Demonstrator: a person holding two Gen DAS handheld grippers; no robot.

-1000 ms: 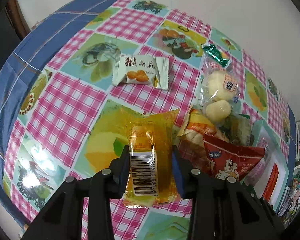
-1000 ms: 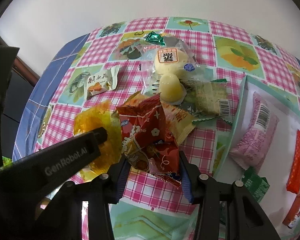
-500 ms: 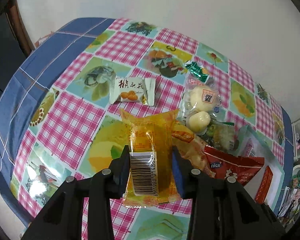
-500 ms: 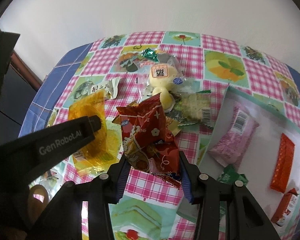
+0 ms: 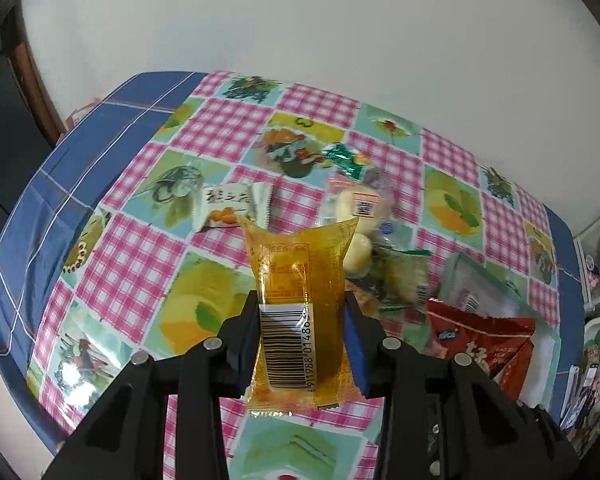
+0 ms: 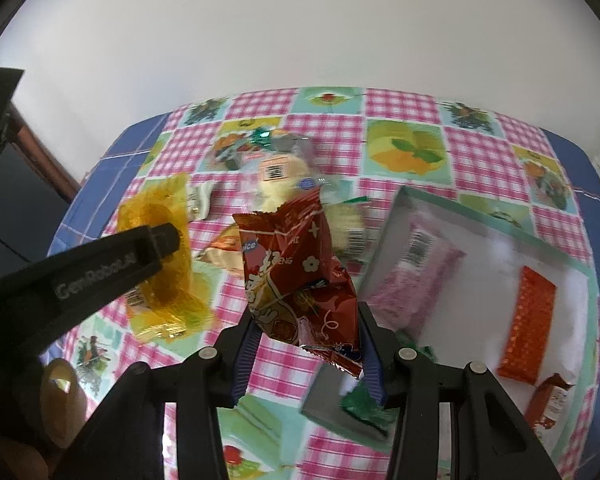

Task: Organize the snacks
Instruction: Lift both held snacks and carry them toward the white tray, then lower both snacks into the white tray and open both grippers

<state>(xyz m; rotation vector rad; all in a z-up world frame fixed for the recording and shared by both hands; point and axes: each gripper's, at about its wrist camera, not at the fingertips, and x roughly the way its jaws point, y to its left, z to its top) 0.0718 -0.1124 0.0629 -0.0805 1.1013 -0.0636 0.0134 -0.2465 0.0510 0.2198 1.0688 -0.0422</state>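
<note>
Left wrist view first: compared with a second ago the checkered tablecloth [image 5: 132,248] looks smaller and further off, and much more of it fits in frame, so both hands have lifted away from the snack pile. The orange packet [image 5: 300,312] has come up with the left gripper [image 5: 302,344]; its top edge now overlaps the white candy wrapper [image 5: 232,208] at centre frame instead of sitting well below it. The fingers are clamped on the packet's two long sides, barcode face toward the camera, most of it sticking up past the tips, its bottom seal hanging below them.

In the right wrist view, same story. The right gripper [image 6: 306,344] is pinching the red snack bag [image 6: 300,272] by its lower end, and the bag stands up into the middle of the frame, clear of the bun pack [image 6: 278,176] and the rest of the pile behind it. The teal tray [image 6: 480,216] at right has slid more fully into view, with the pink pack [image 6: 416,264] and an orange bar [image 6: 528,324] already in it.

My read: both picks worked and the carry to the tray comes next.
</note>
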